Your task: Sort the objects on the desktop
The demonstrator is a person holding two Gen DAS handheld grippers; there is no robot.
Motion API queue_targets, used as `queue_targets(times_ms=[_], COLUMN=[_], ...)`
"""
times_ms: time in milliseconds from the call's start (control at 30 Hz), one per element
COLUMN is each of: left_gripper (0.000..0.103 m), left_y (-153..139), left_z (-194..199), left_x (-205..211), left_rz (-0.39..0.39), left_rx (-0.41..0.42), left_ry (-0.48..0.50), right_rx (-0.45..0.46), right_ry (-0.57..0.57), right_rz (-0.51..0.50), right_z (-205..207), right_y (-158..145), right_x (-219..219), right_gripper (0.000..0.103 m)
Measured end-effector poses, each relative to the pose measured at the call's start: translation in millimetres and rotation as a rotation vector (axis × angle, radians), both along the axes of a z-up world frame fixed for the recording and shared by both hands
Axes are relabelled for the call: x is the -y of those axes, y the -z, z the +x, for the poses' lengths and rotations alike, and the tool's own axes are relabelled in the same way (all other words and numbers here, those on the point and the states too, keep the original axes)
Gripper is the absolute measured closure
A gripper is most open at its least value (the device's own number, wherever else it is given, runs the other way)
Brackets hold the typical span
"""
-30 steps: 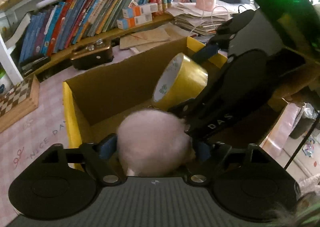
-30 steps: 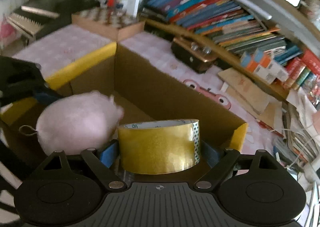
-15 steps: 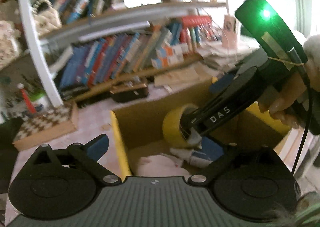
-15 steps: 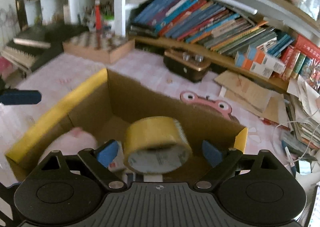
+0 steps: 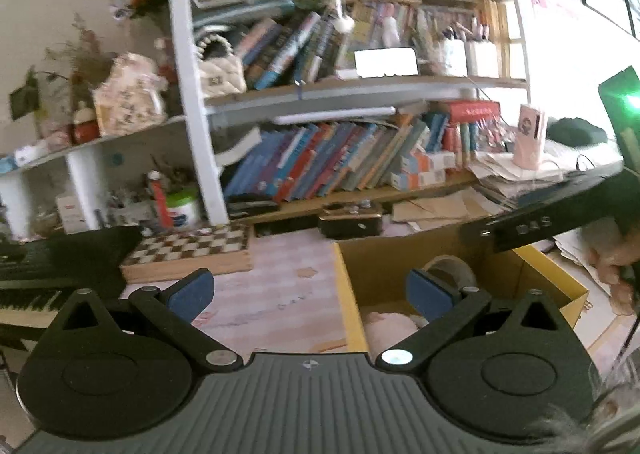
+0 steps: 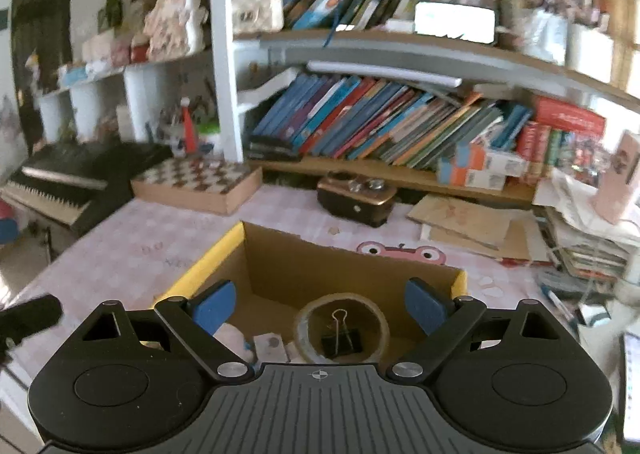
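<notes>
A yellow-edged cardboard box (image 6: 320, 258) stands on the pink checked desk. Inside it the yellow tape roll (image 6: 340, 304) lies flat, with a black binder clip (image 6: 340, 338) in its hole. A pink plush ball (image 6: 234, 334) and a small white item (image 6: 270, 346) lie beside the roll. My right gripper (image 6: 319, 302) hovers open above the box with nothing between its blue pads. In the left wrist view the box (image 5: 400, 254) is to the right, with the roll (image 5: 448, 268) and plush (image 5: 386, 324) in it. My left gripper (image 5: 310, 290) stands wide open and empty, over the box's left wall.
A chessboard box (image 5: 188, 250) and a black keyboard (image 5: 44, 274) sit at the left. A dark brown case (image 6: 356, 198) stands behind the box. Cardboard sheets (image 6: 468, 226) and piled papers (image 6: 588, 238) lie at the right. Bookshelves close off the back.
Both grippers let go: the plush ball and the tape roll dropped into the box. Both tools then rose and tilted up, the left one swinging away to the left.
</notes>
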State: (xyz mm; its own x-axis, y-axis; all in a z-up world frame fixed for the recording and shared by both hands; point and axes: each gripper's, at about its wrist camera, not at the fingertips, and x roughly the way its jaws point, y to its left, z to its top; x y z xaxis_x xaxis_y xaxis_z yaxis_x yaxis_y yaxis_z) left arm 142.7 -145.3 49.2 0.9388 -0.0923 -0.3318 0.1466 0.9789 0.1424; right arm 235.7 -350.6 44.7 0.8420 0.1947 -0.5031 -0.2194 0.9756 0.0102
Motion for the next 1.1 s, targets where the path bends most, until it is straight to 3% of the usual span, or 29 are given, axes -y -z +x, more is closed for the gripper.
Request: queue_targets(times_ms=[300,567,800,1100], left_gripper=[0.000,0.000,0.000,0.000], left_y=[2,20,38,57], left_z=[-51,-104,-134,-163], left_x=[-43,-71,-97,-121], left_rz=[-0.052,-0.084,-0.095,-0.118], left_rx=[0.000,0.003,-0.050,-0.125], left_ry=[-0.051,-0.006,-0.058,-0.132], right_rx=[0.072,0.058,0.043,0.006], right_ry=[0.150,0.222,0.288,0.292], right_rz=[0.056,0.071,0.087,0.080], right_z=[-77,-143,-193,-240], right_y=[0,15,31,49], right_x=[-12,-44,-68,-97], right_gripper=[0.009,0.009,0.009,0.009])
